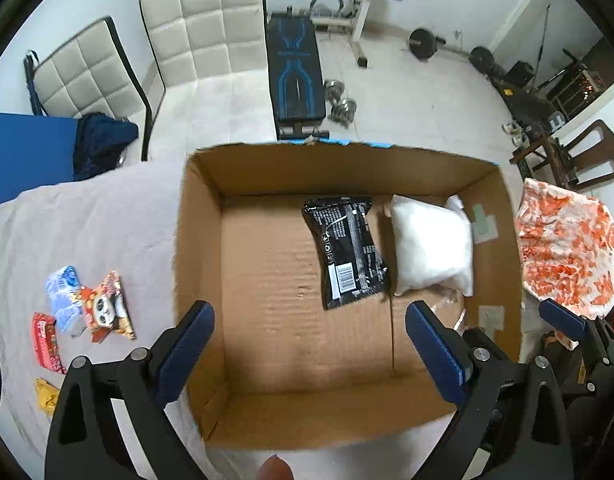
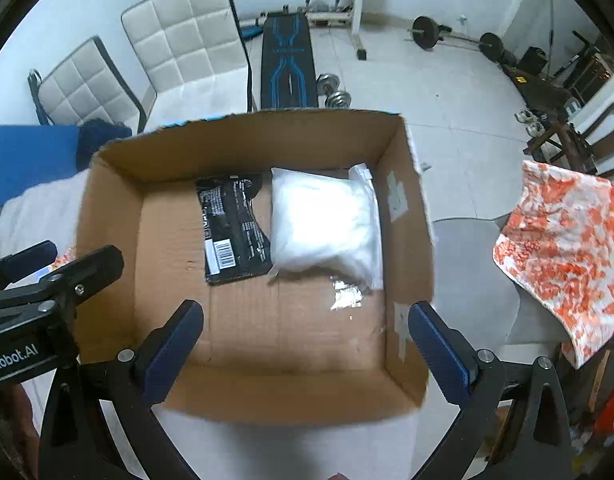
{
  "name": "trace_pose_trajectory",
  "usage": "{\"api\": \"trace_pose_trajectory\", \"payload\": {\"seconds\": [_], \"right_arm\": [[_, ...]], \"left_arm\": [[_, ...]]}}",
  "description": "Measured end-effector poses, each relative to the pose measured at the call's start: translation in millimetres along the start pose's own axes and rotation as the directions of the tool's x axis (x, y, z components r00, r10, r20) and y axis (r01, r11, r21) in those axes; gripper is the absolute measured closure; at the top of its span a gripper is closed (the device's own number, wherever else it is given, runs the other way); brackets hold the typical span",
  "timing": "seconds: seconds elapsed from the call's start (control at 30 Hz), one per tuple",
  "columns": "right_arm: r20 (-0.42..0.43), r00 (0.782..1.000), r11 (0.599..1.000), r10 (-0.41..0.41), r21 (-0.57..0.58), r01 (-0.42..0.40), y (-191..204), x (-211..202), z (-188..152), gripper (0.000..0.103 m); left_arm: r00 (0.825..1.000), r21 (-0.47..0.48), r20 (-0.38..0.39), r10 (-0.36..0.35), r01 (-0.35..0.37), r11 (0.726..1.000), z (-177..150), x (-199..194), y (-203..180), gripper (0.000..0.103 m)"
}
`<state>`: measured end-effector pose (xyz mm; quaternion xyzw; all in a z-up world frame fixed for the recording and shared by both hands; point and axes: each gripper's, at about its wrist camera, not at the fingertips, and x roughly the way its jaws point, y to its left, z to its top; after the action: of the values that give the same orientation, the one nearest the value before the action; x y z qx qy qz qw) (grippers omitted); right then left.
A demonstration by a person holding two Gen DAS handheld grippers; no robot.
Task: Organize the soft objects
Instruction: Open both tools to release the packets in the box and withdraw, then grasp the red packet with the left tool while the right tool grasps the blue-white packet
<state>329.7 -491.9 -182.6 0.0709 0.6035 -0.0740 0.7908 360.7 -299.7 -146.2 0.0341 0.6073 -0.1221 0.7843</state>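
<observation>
Four small snack packets [image 1: 83,312] lie on the surface left of the left gripper [image 1: 307,350], nearer than the right gripper [image 2: 303,346], both sets of fingers wide and empty over the cardboard box [image 1: 199,240].

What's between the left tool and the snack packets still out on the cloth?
Nothing visible. The left tool hangs open over the cardboard box, while the snack packets lie outside it on the cloth, left of the box's left wall. It's above the rim, so that wall shouldn't block a sideways move.
</observation>
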Motion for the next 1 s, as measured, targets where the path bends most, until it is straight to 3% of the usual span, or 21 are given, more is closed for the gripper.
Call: {"api": "trace_pose_trajectory", "payload": {"seconds": [0.2,0.63,0.83,1.0], "right_arm": [[0.063,0.998,0.999,-0.007,0.034,0.005,-1,-51,-38,0.0],[0.118,0.993,0.998,-0.018,0.069,0.01,32,-129,-97,0.0],[0.108,0.993,0.997,0.056,0.038,-0.061,92,-141,-102,0.0],[0.056,0.988,0.989,0.145,-0.034,-0.143,171,-119,-91,0.0]], "left_arm": [[0.997,0.029,0.079,-0.001,-0.001,1.0,-28,-45,-1,0.005],[0.988,0.052,0.132,-0.077,0.07,0.996,-79,-115,32,0.005],[0.988,-0.031,0.15,-0.021,0.026,0.999,-91,-134,112,0.005],[0.99,-0.184,0.105,0.09,-0.069,0.98,-102,-130,219,0.005]]}}
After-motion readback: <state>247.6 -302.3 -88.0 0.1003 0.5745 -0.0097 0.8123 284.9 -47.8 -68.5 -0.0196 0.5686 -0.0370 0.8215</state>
